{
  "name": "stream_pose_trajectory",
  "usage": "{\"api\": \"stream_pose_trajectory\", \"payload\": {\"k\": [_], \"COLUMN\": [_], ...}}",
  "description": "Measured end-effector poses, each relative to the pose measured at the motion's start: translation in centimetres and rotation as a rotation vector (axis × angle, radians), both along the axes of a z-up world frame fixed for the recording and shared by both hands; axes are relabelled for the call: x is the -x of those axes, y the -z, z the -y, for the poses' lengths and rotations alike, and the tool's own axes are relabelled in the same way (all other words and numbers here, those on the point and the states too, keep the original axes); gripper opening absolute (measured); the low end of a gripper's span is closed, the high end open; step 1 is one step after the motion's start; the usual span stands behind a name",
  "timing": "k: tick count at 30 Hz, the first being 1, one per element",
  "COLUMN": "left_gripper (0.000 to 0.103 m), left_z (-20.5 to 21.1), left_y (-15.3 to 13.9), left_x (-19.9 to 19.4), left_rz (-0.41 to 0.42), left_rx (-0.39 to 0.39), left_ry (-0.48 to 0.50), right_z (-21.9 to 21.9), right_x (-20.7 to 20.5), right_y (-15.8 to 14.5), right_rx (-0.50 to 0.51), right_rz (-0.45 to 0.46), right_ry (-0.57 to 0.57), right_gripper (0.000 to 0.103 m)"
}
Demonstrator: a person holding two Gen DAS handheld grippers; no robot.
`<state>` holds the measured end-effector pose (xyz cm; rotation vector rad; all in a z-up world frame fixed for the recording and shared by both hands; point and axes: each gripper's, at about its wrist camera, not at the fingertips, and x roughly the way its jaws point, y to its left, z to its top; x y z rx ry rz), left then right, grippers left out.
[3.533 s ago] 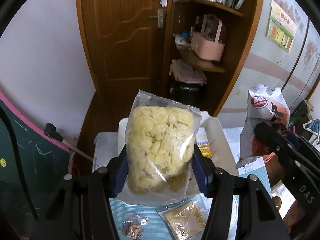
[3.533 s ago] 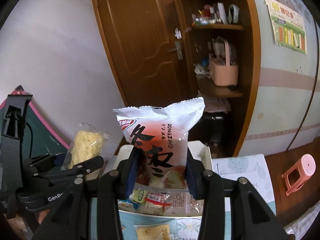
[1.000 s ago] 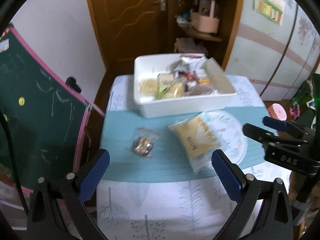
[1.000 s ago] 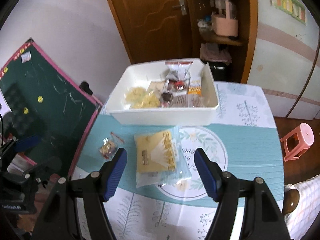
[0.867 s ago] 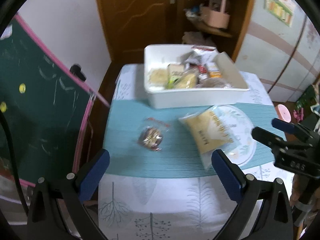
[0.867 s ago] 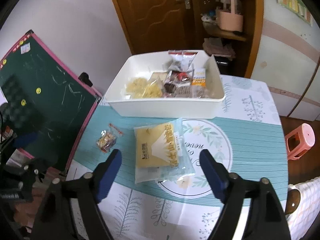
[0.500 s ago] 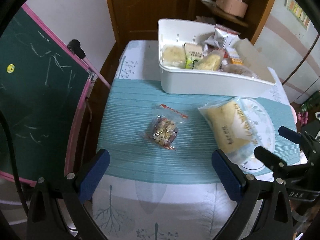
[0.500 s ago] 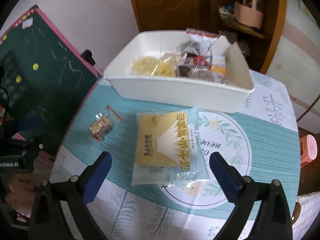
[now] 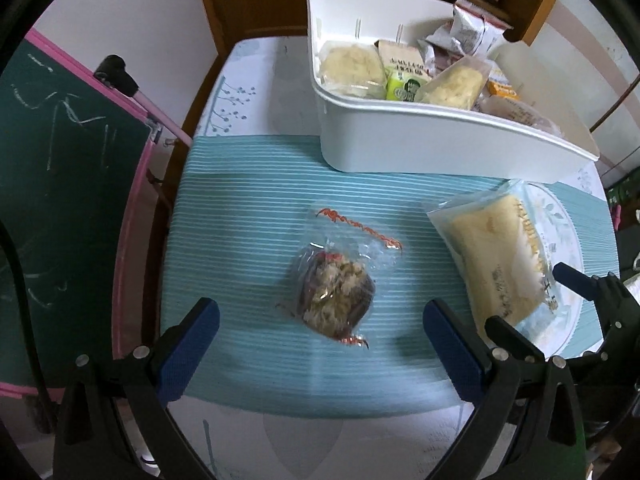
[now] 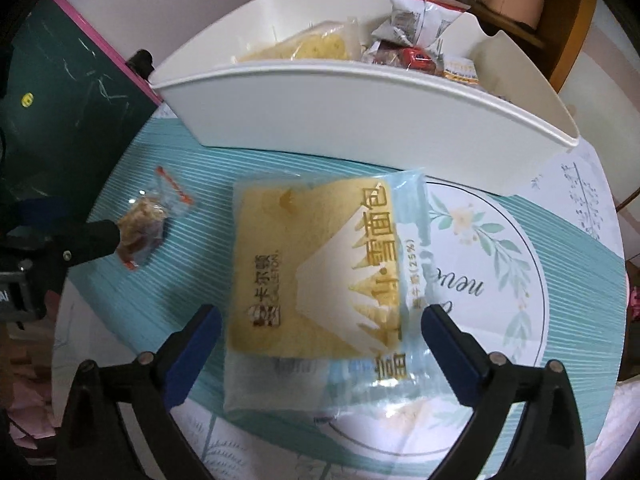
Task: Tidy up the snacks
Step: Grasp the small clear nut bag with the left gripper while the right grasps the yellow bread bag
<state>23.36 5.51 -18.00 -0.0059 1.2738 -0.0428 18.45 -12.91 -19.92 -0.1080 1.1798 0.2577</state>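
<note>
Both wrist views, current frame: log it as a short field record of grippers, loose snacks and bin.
left gripper: open, empty, jaws either side of the small clear snack packet
right gripper: open, empty, jaws either side of the near end of the yellow bread bag
loose snacks: both flat on the teal placemat, apart from each other
white bin: behind them, already holds several snack packs
bread bag position: partly over the mat's round floral print
</note>
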Motion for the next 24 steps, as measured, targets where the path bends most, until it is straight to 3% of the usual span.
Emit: {"api": "stream_pose_trajectory", "payload": {"k": [5,13,19,24], "left_gripper": [0.099,0.072,0.044,0.04], "left_z": [0.2,0.1,-0.1,-0.6], "left_y": [1.7,3.5,4.3,4.3], "left_x": [-1.1,-2.0,-2.2,-1.9], "left_rz": [-0.035,-0.093,-0.112,-0.095], "left_rx": [-0.011,0.016,0.036,0.058], "left_ry": [0.024,0.029,0.021,0.004], "right_z": [-0.6,-1.3,-1.8,-1.6], "right_x": [-0.8,-2.0,-2.5,-2.6], "right_y": [1.1,2.4,2.8,2.8], "right_rx": [0.031,0.087,0.1,0.086], "right_rz": [-0.007,-0.044,-0.047,-0.047], "right_ry": [0.002,-0.002,0.003,-0.003], "right_gripper": [0.103,0.103,0.103,0.098]}}
